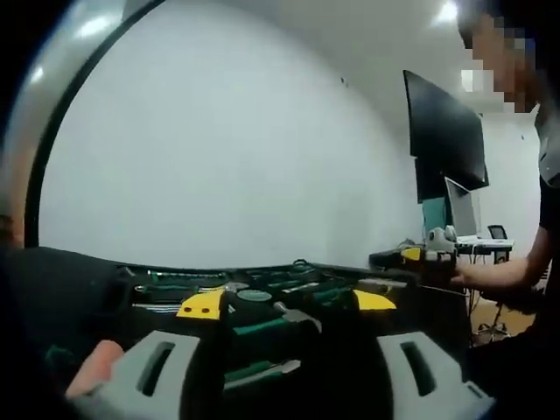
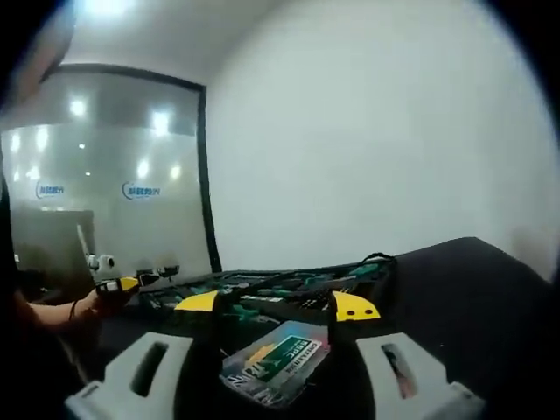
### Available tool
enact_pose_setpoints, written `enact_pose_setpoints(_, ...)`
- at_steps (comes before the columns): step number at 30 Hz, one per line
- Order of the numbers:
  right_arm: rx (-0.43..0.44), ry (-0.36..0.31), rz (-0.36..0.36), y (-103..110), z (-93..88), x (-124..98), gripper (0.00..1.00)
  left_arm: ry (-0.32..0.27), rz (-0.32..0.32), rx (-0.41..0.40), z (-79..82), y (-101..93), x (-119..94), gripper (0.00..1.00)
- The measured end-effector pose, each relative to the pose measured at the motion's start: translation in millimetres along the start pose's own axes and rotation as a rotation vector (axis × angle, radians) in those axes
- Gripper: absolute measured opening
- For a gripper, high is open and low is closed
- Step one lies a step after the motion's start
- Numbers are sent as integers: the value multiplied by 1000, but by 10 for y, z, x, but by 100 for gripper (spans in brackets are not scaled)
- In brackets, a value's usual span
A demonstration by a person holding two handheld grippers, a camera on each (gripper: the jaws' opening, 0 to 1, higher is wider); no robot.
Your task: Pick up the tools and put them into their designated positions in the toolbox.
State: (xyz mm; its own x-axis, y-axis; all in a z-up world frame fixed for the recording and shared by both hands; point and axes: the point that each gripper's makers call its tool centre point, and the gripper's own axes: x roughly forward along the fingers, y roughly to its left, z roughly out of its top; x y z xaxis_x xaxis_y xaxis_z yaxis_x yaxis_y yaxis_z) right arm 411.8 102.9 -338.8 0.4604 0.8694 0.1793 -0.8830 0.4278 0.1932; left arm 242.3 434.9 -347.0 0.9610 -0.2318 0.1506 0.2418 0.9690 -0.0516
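In the left gripper view, your left gripper (image 1: 289,372) has its two grey jaws wide apart with nothing between them. Just past them sits the open toolbox (image 1: 262,302), full of green-handled tools (image 1: 262,328), on a black table (image 1: 70,289). Over to the right, a person's hand (image 1: 468,276) reaches toward the table edge. In the right gripper view, your right gripper (image 2: 276,372) is also spread apart, with a flat packet (image 2: 278,360) lying between its jaws.

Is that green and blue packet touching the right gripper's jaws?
Cannot tell. In the right gripper view the green and blue packet lies between the open jaws of the right gripper, but the low, blurred angle hides whether either jaw meets it.
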Motion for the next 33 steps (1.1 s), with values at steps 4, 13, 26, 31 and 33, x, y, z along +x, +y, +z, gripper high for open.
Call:
enact_pose_setpoints(4,4,4,1,3,-8,6,45,-65,29,4,137,65,-36,48)
enact_pose_setpoints(13,26,0,-19,-19,-3,-23,44,-61,45,-28,124,106,-32,46)
enact_pose_setpoints(26,22,9,-16,17,-16,-29,44,2,41,-17,-10,86,4,49)
enact_pose_setpoints(31,18,11,-16,32,-24,-33,44,17,35,-14,-41,75,13,49)
enact_pose_setpoints(33,15,13,-17,37,-29,-34,44,21,35,-12,-50,77,14,49)
